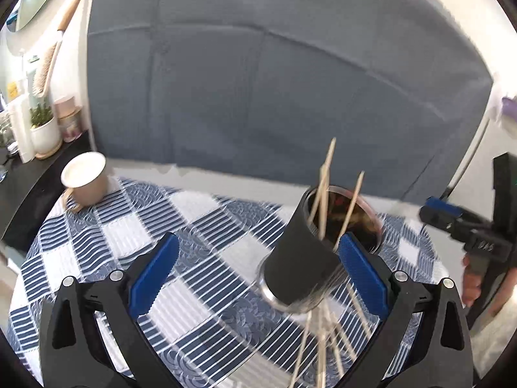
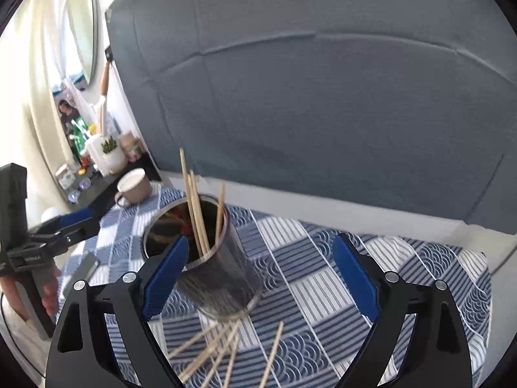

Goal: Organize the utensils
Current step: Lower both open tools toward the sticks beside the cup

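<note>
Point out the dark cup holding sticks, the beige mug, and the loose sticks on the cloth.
dark cup (image 1: 300, 258), left wrist view, on its outer wall.
beige mug (image 2: 135, 189), right wrist view, on its side below the rim.
loose sticks (image 2: 271, 352), right wrist view, mid-shaft of one stick.

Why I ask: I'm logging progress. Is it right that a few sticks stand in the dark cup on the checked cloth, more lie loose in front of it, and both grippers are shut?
Not quite: both grippers are open. The left gripper and the right gripper show wide jaws in their own wrist views. The cup does hold a few sticks, with more loose sticks on the cloth.
</note>
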Available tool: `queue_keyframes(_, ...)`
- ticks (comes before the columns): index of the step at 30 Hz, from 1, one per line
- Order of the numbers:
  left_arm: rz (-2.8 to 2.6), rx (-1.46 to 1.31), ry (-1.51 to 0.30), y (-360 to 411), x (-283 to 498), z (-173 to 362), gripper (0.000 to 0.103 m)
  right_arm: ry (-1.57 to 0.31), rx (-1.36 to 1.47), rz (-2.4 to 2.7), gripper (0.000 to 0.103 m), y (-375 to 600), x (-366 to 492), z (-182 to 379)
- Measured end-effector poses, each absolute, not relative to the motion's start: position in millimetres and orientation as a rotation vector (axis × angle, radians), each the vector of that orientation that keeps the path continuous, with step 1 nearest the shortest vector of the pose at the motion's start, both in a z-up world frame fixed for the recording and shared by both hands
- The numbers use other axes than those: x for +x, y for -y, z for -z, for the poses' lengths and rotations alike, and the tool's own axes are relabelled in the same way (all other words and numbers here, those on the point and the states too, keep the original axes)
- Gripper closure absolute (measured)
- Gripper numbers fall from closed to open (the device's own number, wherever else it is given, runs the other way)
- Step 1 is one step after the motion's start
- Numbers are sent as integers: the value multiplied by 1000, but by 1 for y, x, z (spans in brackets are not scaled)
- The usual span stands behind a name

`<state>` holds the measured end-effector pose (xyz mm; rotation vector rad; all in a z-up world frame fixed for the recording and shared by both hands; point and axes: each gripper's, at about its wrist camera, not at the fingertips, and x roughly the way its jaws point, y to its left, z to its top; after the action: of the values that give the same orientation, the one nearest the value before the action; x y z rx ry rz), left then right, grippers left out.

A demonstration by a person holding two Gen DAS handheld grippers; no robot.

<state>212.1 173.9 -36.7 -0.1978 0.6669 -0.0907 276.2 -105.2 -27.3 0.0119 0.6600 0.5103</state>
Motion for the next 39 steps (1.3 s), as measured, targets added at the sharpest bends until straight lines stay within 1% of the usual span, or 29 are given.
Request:
queue_keyframes(7,74,-197,-790,-171,198,69,6,-756,-30,-500,17,109,266,59)
queue_keyframes(13,111,-168,-918,-151,189,105,6,-870,-52,-492,17,111,258,100)
queue_keyframes(17,139,-196,-993,-142,186,127,6,-954,-63,-480,17,112,252,128)
queue_keyframes(24,150,-189,-1091,-129,183,159,6,-1060,-116,-457,17,111,234,170)
queue_keyframes(32,159,-134,-1192,-108,182,190,6,-1127,-104,-432,17,117,226,190)
queue_keyframes(39,131,-54,-1195,-98,184,197,6,-1140,-127,-372,17,114,228,196)
